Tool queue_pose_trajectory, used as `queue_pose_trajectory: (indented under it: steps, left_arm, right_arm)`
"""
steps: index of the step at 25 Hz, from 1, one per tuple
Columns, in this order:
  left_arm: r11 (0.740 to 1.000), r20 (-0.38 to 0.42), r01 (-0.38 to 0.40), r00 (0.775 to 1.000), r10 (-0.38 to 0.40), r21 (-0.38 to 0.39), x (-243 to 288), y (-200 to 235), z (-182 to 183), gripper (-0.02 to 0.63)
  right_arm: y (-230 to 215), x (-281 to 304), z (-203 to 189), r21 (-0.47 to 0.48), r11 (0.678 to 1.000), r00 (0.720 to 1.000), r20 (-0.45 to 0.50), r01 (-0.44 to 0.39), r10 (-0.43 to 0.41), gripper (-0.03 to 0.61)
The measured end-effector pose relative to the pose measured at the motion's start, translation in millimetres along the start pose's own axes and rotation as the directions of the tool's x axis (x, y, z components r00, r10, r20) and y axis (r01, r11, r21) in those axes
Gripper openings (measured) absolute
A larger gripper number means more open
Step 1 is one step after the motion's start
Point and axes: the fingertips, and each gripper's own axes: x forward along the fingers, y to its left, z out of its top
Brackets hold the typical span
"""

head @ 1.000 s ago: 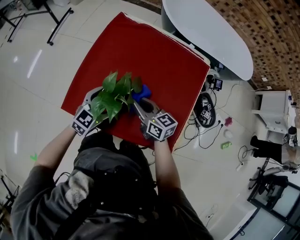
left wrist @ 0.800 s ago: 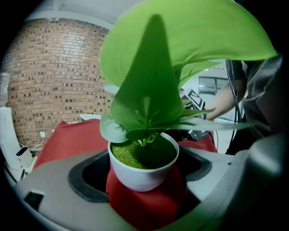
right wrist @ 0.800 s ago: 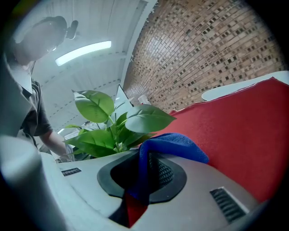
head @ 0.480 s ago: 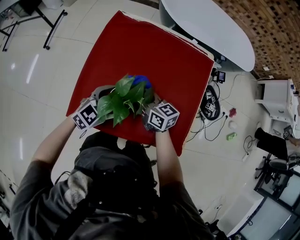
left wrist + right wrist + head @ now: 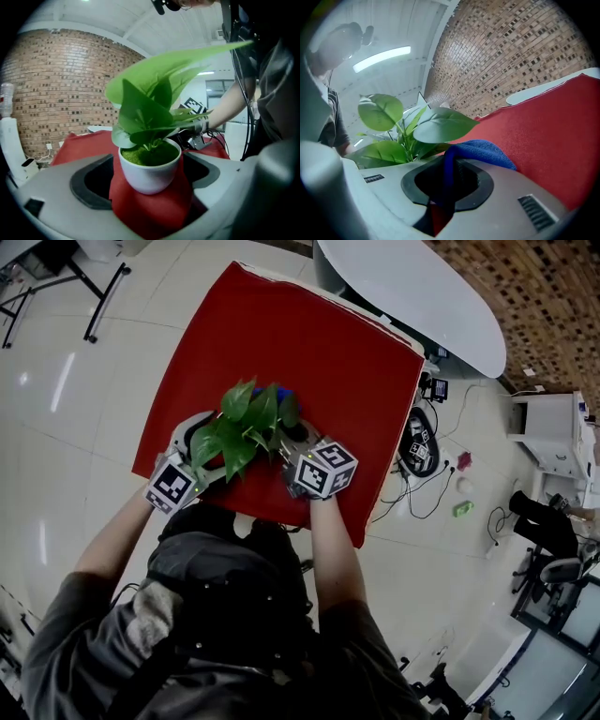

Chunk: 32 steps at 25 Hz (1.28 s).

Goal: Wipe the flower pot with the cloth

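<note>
While the left tool clasps the pot, the right tool brings the cloth up beside it.

The pot stands upright on the red table, near the edge closest to the person. It sits between the left tool's jaws, whose pads look pressed to its white wall on either side. The right tool is clenched on the blue cloth, one fold pinched in the jaws and the rest bunched over their front. The right tool's own view shows only the leaves, up and to its left; the pot wall is hidden there. In the head view the cloth peeks out on the far side of the plant. The wipe likely calls for the right tool, the free one, to carry the cloth left and down onto the wall, then around the pot's vertical axis under the leaves.
</note>
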Motion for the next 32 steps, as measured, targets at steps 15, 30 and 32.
queue_pose_trajectory:
  steps: [15, 30, 32]
  left_arm:
    - [0.966, 0.04, -0.199, 0.977, 0.208, -0.164, 8, -7, 3, 0.483]
    - [0.943, 0.045, -0.266, 0.959, 0.28, -0.201, 10, -9, 0, 0.479]
    - [0.942, 0.045, -0.266, 0.959, 0.28, -0.205, 9, -10, 0, 0.479]
  right_arm:
    - [13, -8, -12, 0.033, 0.998, 0.998, -0.027, -0.055, 0.056, 0.051]
    - [28, -32, -29, 0.087, 0.994, 0.998, 0.009, -0.068, 0.067, 0.051]
    - [32, -35, -32, 0.091, 0.993, 0.997, 0.008, -0.071, 0.07, 0.051]
